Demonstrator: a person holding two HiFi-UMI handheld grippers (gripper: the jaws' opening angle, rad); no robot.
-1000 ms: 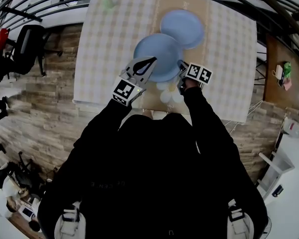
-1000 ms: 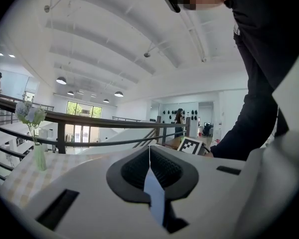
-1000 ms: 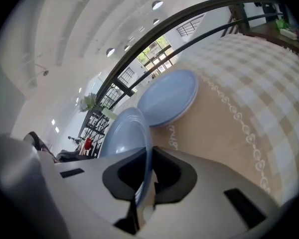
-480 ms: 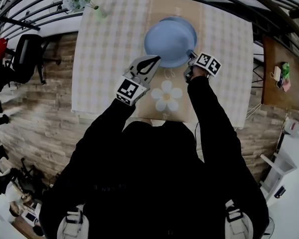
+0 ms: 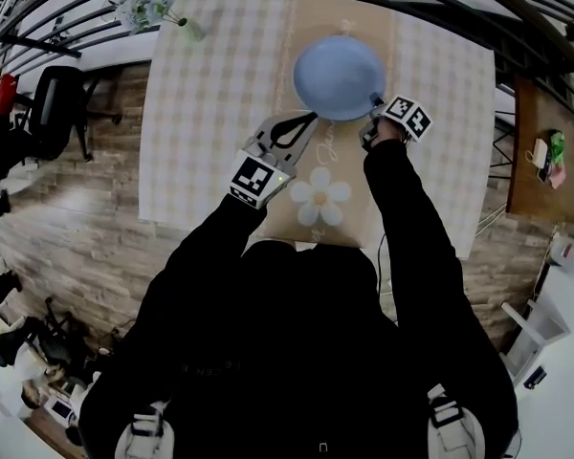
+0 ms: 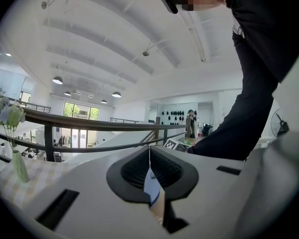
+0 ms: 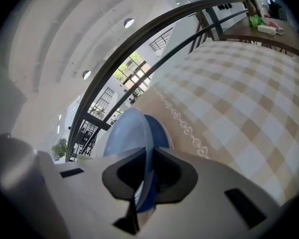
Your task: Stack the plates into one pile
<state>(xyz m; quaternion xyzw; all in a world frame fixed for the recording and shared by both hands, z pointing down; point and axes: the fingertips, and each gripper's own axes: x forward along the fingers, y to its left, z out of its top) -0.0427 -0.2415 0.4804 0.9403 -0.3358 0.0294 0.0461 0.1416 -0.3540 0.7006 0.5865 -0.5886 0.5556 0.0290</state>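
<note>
The right tongs [image 7: 146, 153] pinch the near rim of a round blue plate [image 5: 340, 65]. It faces up, over a second plate [image 7: 162, 129] on the tan runner [image 5: 349, 185], near the surface's [image 5: 201, 113] far edge. The left tongs [image 5: 309, 118], pressed together and empty, point level just beside its near-left rim. Checked cloth lies open on either side.

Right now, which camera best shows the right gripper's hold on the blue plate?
The right gripper view: the blue plate fills its middle, its rim clamped between the jaws of the right gripper. The head view shows the plate's whole round top from above; the left gripper view shows just a blue sliver.
</note>
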